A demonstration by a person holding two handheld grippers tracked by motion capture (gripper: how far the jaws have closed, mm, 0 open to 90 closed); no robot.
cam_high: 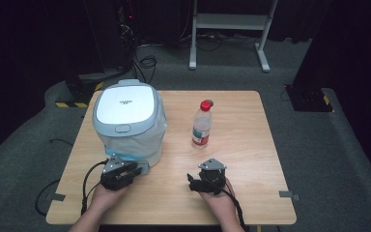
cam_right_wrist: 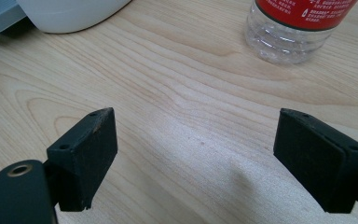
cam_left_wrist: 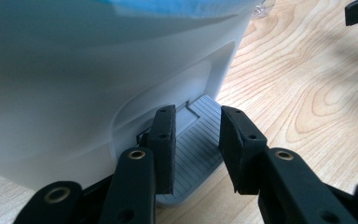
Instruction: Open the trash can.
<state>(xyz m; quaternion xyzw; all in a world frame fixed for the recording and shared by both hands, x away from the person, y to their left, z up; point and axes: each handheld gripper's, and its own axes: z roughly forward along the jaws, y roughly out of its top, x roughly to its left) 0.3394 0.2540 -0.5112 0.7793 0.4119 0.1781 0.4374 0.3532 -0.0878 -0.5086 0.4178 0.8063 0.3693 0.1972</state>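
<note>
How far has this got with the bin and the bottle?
Early. The left gripper has its jaws at the bin's grey foot pedal, but the bin has its lid down. The right gripper is open over bare table, and the bottle stands capped and untouched. Opening the bin and binning the bottle probably remain.

left gripper: black jaws narrowed over the ribbed grey pedal at the foot of the white bin. pale wooden table alongside; blue liner edge above.

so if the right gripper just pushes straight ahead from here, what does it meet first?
Probably the water bottle: it stands ahead of the open right gripper, slightly off to one side, with bare table between. Depth unclear, so it could slip past.
</note>
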